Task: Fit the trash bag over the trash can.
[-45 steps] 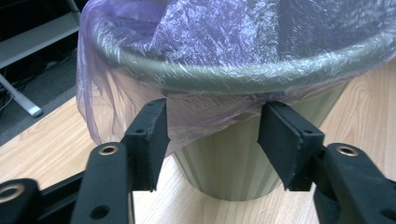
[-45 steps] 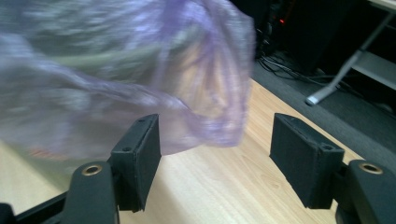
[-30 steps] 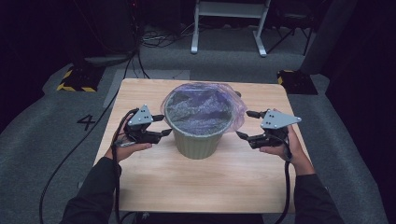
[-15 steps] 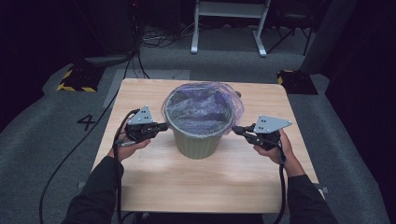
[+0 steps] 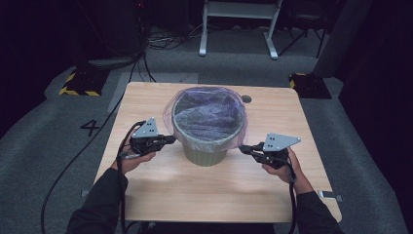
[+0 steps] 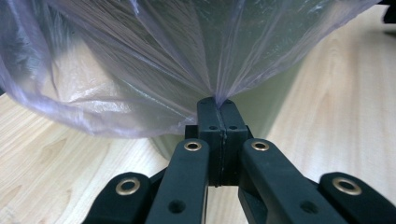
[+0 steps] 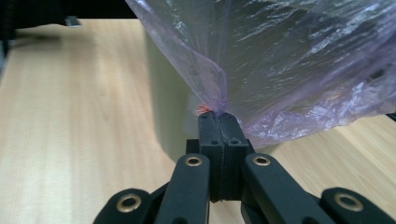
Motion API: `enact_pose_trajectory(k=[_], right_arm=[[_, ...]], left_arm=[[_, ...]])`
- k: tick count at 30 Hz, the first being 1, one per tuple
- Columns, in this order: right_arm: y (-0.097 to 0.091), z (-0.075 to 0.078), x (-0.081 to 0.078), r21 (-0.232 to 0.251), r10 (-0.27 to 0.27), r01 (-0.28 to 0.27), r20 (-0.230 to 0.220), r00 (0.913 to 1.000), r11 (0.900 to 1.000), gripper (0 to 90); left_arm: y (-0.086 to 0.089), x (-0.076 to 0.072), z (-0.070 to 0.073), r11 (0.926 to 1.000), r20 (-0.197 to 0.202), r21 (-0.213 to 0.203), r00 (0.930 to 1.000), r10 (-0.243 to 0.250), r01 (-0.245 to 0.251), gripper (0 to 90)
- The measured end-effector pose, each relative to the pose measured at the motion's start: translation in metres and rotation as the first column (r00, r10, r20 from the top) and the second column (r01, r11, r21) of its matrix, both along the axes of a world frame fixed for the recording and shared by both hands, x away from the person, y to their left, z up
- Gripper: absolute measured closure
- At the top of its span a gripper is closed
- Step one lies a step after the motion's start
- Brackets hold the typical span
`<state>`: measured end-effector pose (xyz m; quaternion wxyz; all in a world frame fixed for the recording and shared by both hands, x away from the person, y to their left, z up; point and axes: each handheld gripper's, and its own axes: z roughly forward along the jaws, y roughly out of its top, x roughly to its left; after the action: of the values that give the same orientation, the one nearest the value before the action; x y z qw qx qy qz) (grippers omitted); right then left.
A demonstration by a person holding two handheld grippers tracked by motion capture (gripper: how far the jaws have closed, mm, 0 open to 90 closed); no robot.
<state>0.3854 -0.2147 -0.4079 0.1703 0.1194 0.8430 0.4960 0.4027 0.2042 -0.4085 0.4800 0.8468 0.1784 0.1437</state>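
A grey-green bin (image 5: 204, 151) stands in the middle of the wooden table (image 5: 204, 195). A thin purple plastic bag (image 5: 207, 114) lines it and hangs over its rim. My left gripper (image 5: 171, 139) is at the bin's left side, shut on the bag's overhanging edge (image 6: 140, 60). At the bin's right side my right gripper (image 5: 242, 148) is shut on the bag's edge (image 7: 289, 60) there. In both gripper views the film bunches into the closed jaws, with the bin wall (image 7: 170, 107) just behind. A small orange-red speck shows at the right gripper's tips.
Cables trail from both grippers off the table's front. A small dark round spot (image 5: 246, 99) lies on the table behind the bin. Beyond the table are a white metal frame (image 5: 238, 24), floor cables and a yellow-black striped base (image 5: 78, 84).
The right gripper came in from the right toward the bin and lower, and now holds the bag's edge. The left gripper stayed at the bin's left side.
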Motion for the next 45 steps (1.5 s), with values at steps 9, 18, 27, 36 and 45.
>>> enact_pose_trajectory(k=[9,18,27,36,45], right_arm=[[-0.002,-0.015,-0.003,-0.037,0.007,-0.008,-0.047,0.9989,0.9993,90.0],[-0.004,-0.025,0.008,-0.034,-0.060,0.058,-0.066,0.9960,0.9977,79.8],[-0.031,-0.018,0.004,0.024,-0.109,0.112,-0.103,0.9887,0.9934,33.6],[-0.056,0.015,0.000,0.086,-0.256,0.255,-0.006,0.9668,0.9631,26.0],[-0.044,0.055,0.032,0.157,-0.309,0.306,-0.002,0.9510,0.9390,27.8]], left_arm=[[0.007,0.003,-0.021,0.9973,-0.053,0.073,0.9984,0.017,-0.013,90.0],[0.009,0.012,-0.031,0.9876,-0.059,0.117,0.9919,0.113,-0.105,84.3],[0.047,0.007,-0.029,0.9828,-0.146,0.014,0.9719,0.184,-0.184,25.0],[0.063,-0.005,0.007,0.9531,-0.051,-0.100,0.9581,0.282,-0.286,16.7],[0.037,0.018,0.040,0.9502,-0.010,-0.159,0.9628,0.270,-0.268,17.5]])
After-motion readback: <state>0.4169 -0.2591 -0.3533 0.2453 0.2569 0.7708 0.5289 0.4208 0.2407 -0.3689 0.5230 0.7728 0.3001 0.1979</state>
